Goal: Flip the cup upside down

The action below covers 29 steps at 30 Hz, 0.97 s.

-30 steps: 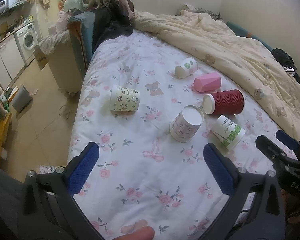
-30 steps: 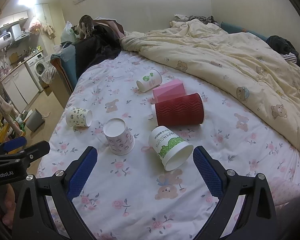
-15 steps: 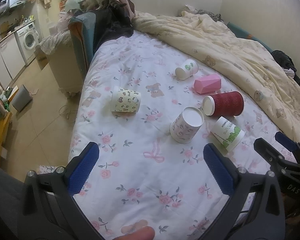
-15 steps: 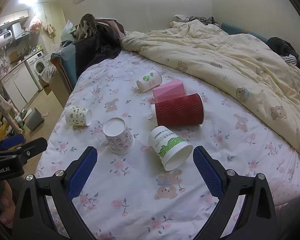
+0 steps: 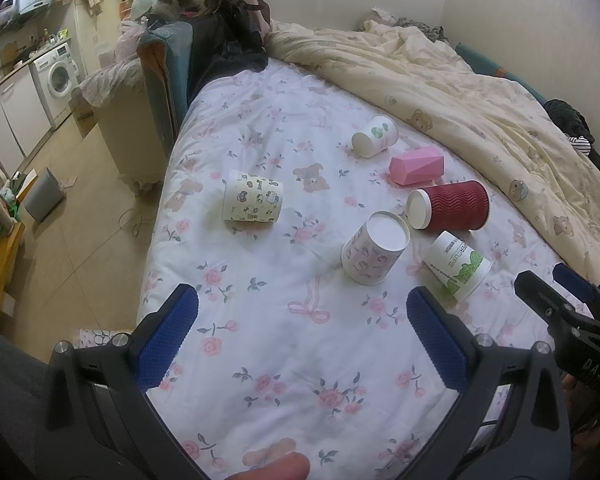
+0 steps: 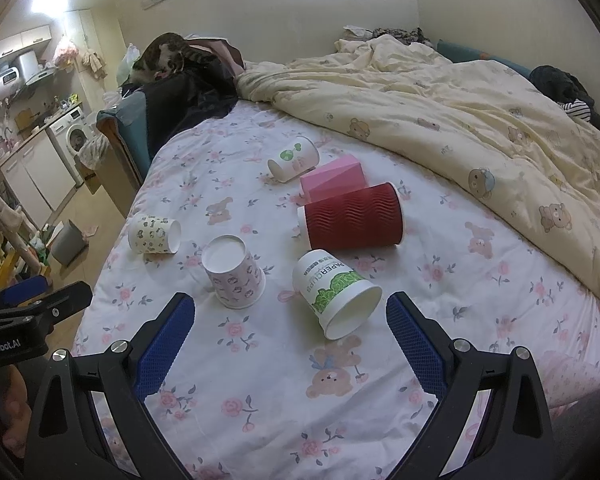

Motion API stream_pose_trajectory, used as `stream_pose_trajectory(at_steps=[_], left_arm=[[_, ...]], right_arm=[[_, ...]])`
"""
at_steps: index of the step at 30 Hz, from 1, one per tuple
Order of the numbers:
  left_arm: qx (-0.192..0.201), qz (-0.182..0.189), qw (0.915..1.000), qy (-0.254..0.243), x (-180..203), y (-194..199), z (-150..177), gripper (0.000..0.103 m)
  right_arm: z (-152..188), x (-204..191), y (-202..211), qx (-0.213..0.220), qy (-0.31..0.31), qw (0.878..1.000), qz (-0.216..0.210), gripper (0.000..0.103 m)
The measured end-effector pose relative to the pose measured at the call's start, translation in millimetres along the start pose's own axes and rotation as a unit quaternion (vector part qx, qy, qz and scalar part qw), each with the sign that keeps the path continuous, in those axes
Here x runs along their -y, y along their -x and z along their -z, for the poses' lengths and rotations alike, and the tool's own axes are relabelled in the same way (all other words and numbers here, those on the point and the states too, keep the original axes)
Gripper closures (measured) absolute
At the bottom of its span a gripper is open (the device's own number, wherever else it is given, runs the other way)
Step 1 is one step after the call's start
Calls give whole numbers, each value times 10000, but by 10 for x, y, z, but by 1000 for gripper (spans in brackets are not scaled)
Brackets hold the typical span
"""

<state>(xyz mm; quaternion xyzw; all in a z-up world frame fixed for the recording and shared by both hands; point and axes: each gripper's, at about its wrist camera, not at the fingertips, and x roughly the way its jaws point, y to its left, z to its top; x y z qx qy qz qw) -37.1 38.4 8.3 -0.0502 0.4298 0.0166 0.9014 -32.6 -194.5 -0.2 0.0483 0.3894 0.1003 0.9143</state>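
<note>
Both claws are hovering over the near end of the bed [image 5: 260, 380], and neither is gripping anything: the left claw [image 5: 300, 340] is standing with its blue pads wide apart above bare floral sheet, and the right claw [image 6: 288, 340] is spread just as wide, framing the nearest cups. Five paper cups and a pink faceted cup [image 6: 332, 180] are scattered on the sheet. The pink-patterned cup [image 6: 234, 276] is already sitting mouth down with its white base up, which suggests it is finished. The rest are lying on their sides: the green-printed "PAPER CUPS" cup [image 6: 336, 292] with its open mouth toward the right claw, the red ribbed cup [image 6: 352, 216] just behind it, the yellow animal-print cup [image 6: 154, 234] off to the left, and a small white cup with a green leaf [image 6: 294, 158] farthest back, touching or nearly touching the pink one. The green-printed cup is lying closest to the right claw and almost between its pads, so it looks like the likely next one to be flipped, with the wide opening suiting its flared rim. The soft bedding is giving the cups an uneven footing, so an inverted cup may lean. A cat [image 6: 160, 56] is perching on dark clothing at the far corner, well apart from the cups, and a cream bear-print duvet [image 6: 480, 120] is bunched along the right.
</note>
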Motion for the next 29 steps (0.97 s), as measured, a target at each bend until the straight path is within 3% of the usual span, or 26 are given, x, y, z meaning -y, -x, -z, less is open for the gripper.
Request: stream_pose_trajectory(at_steps=[29], left_arm=[[-18,10,10000,1,-1,-6,-3,0]], right_arm=[[-32,7,20,49,51,10000,59,4]])
